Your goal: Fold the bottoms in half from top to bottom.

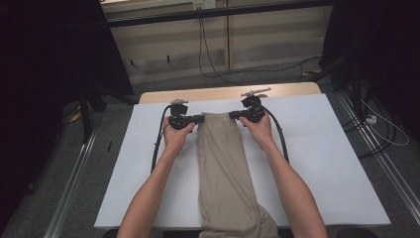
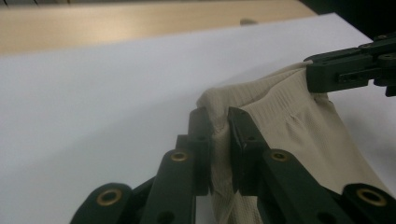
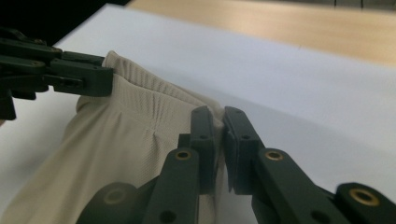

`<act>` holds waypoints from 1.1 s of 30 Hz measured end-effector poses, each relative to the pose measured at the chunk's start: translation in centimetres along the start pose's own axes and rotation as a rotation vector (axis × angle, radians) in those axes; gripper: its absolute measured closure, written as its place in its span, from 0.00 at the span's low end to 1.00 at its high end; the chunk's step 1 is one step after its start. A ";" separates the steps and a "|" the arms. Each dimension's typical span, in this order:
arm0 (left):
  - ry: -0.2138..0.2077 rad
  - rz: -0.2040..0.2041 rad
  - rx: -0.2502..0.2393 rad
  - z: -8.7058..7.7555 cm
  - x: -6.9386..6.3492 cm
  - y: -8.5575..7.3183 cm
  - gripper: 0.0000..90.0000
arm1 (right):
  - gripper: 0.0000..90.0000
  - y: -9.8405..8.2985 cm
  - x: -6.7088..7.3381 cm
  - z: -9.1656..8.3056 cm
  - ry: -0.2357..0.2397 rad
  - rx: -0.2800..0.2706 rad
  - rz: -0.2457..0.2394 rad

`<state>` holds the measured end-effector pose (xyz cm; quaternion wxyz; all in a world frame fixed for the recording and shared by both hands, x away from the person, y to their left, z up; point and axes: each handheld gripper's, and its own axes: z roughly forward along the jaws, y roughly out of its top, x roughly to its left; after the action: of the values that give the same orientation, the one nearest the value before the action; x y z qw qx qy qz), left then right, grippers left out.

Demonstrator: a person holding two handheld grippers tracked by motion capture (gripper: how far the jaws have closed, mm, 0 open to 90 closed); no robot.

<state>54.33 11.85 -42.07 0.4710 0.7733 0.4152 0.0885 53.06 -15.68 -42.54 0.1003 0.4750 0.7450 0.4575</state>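
A beige folded garment (image 1: 223, 168) lies lengthwise down the middle of the white table cover (image 1: 322, 148), its near end hanging off the front edge. My left gripper (image 1: 202, 118) is shut on the far left corner of its ribbed waistband (image 2: 275, 100), fabric pinched between the jaws (image 2: 219, 122). My right gripper (image 1: 232, 115) is shut on the far right corner (image 3: 218, 120). In the left gripper view the other gripper (image 2: 345, 70) clamps the band at upper right. In the right gripper view the garment (image 3: 121, 140) sags between both grips, lifted slightly off the cover.
The wooden tabletop (image 1: 218, 92) shows past the far edge of the white cover. Black cables (image 1: 158, 141) trail from both grippers along the forearms. Metal floor rails (image 1: 74, 178) run at each side, and more cables (image 1: 381, 124) lie on the floor at right.
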 end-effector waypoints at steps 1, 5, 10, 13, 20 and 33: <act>0.003 0.009 -0.012 -0.1 -0.2 0.6 0.89 | 0.93 0.4 0.0 -0.4 -0.001 -0.017 0.000; 0.014 0.035 -0.052 -0.4 -0.8 2.7 0.89 | 0.93 2.1 -0.1 -1.7 -0.014 -0.070 -0.003; 0.020 0.052 -0.108 -0.1 -1.1 5.0 0.89 | 0.93 4.3 -0.3 -3.1 -0.046 -0.116 -0.006; 0.004 0.046 -0.138 0.1 -1.1 6.3 0.89 | 0.93 5.7 -0.5 -4.0 -0.065 -0.146 -0.010; -0.029 0.108 -0.185 -1.7 -2.6 8.8 0.89 | 0.93 7.8 -0.2 -6.5 -0.067 -0.208 -0.038; -0.159 0.244 -0.174 -8.1 -8.2 4.9 0.89 | 0.93 3.3 3.1 -12.6 0.026 -0.212 -0.095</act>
<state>47.52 10.15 -31.68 0.5531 0.7789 0.2705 0.1191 46.08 -20.17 -31.97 0.1620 0.4197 0.7153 0.5347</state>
